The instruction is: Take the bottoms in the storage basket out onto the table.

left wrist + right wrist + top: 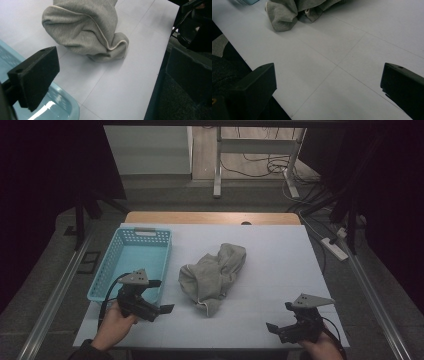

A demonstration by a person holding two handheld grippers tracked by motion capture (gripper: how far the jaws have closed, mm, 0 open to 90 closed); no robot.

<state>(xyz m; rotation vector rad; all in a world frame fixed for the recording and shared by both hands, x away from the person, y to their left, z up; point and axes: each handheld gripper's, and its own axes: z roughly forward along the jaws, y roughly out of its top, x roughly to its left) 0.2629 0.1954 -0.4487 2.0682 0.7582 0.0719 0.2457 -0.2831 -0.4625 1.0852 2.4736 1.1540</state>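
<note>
A crumpled grey garment [214,276] with pale trim lies in the middle of the white table [270,255]. My left gripper [161,296] is held at the near left, just over the front corner of a light blue basket [131,262]. Its jaws stand wide apart and point toward the garment [85,27], with nothing between them [112,75]. My right gripper [280,316] hovers at the near right corner of the table, open and holding nothing [328,87]. It faces the garment [284,12] across bare table.
The basket [62,107] has slotted walls and nothing inside. A strip of wooden tabletop [210,217] shows beyond the white sheet. Farther back stand desk legs and cables [260,165] on the floor. A power strip [335,247] lies off the right edge.
</note>
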